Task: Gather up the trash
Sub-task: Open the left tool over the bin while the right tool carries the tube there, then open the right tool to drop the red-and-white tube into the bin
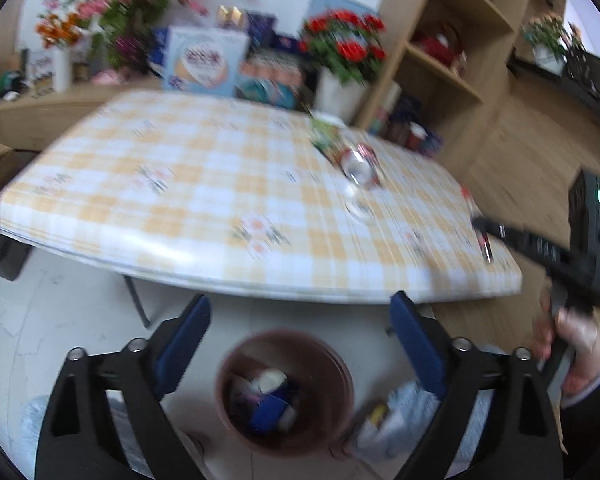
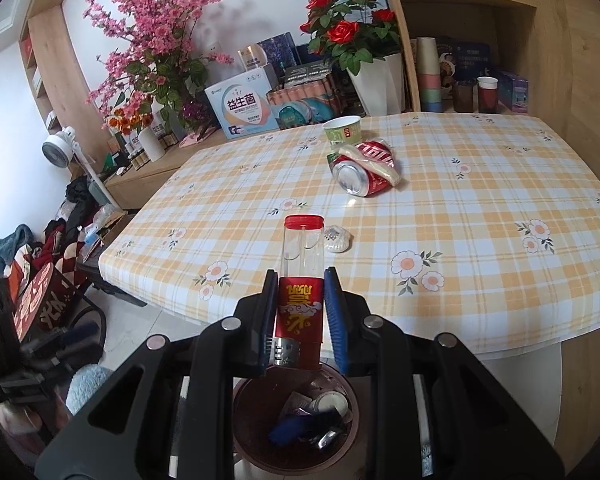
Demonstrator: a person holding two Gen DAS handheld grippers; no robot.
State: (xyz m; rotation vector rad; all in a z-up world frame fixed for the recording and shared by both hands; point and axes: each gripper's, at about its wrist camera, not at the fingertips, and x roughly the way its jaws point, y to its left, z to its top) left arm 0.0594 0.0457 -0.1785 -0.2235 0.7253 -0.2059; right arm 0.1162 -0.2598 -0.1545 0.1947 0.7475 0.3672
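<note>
My right gripper point(image 2: 302, 280) is shut on a clear plastic container with a red lid and red label point(image 2: 303, 264), held above the brown trash bin point(image 2: 260, 432) on the floor by the table's near edge. On the checked table point(image 2: 480, 240) lie a crushed red can point(image 2: 364, 172), a green paper cup point(image 2: 342, 130) and a small crumpled clear wrapper point(image 2: 337, 239). My left gripper point(image 1: 300, 312) is open and empty above the same bin point(image 1: 332, 420). The can point(image 1: 360, 166) shows blurred in the left wrist view. The right gripper point(image 1: 480, 224) appears at the table's right corner.
Flower pots point(image 2: 356, 52), boxes point(image 2: 242, 106) and shelves point(image 2: 460, 60) stand behind the table. Clothes and clutter point(image 2: 40, 264) lie on the floor at left. A plastic bag point(image 1: 392, 420) lies beside the bin. The bin holds several scraps.
</note>
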